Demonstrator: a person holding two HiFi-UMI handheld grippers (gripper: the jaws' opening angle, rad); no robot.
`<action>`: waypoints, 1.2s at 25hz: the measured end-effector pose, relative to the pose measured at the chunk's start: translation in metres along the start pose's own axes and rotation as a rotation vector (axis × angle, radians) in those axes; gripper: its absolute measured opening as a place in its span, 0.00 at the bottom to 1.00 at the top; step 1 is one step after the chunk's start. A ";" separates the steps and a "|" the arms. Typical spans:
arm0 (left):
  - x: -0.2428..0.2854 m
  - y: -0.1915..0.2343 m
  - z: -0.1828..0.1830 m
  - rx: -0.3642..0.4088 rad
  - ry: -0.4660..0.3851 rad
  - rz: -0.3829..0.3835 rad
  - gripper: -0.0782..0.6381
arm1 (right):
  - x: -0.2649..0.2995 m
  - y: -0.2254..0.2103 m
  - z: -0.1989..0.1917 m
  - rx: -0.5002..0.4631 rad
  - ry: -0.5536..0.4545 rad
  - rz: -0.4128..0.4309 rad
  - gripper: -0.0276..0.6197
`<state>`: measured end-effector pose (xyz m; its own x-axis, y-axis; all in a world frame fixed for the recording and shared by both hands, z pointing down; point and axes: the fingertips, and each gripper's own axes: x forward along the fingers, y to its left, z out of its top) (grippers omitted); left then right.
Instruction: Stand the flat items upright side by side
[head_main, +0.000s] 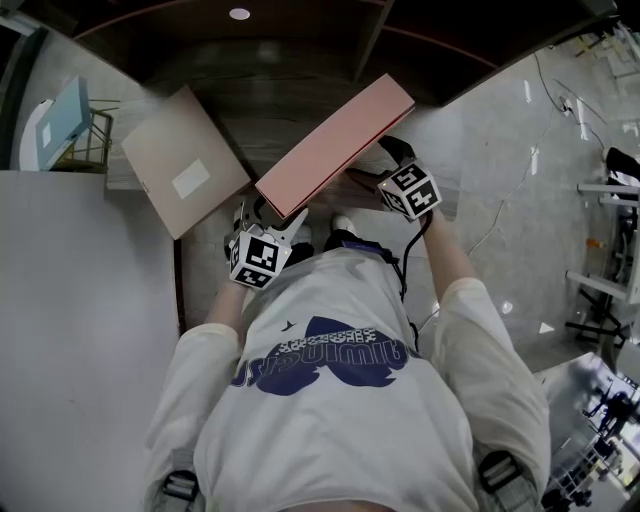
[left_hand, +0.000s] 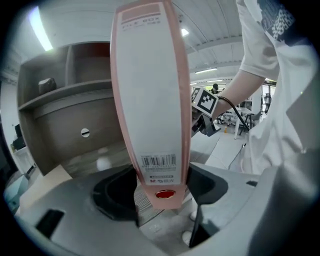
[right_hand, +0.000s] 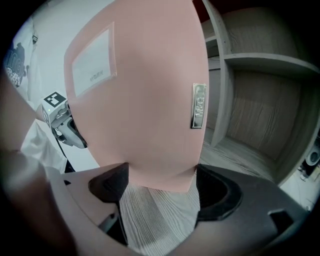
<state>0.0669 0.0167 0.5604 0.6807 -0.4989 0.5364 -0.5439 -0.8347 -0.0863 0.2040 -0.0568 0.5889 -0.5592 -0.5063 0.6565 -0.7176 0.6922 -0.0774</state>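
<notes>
The pink file box (head_main: 335, 145) hung tilted over the wooden desk (head_main: 290, 95), carried between both tongs, just right of the beige box (head_main: 185, 160) lying flat. The left gripper (left_hand: 161, 180) pinched its narrow labelled spine end; the right gripper (right_hand: 161, 175), jaws spread wide, clamped across the broader end. Whether any corner touched the desk was hard to tell from above. To do this step well, both grips should probably hold firm while the box is rotated onto its long edge, set down squarely, and released only once it balances.
</notes>
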 end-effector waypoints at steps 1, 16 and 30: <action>-0.001 0.001 0.001 -0.011 -0.001 0.002 0.53 | 0.000 0.000 0.000 0.004 0.000 0.001 0.66; 0.001 -0.001 0.002 -0.035 0.052 0.037 0.53 | -0.115 0.082 0.103 0.193 -0.329 -0.074 0.70; 0.011 -0.010 0.010 -0.039 0.063 -0.005 0.53 | -0.089 0.147 0.128 0.248 -0.304 -0.155 0.75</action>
<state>0.0843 0.0172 0.5589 0.6516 -0.4782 0.5889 -0.5605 -0.8266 -0.0510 0.0950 0.0248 0.4227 -0.5075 -0.7488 0.4263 -0.8601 0.4702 -0.1979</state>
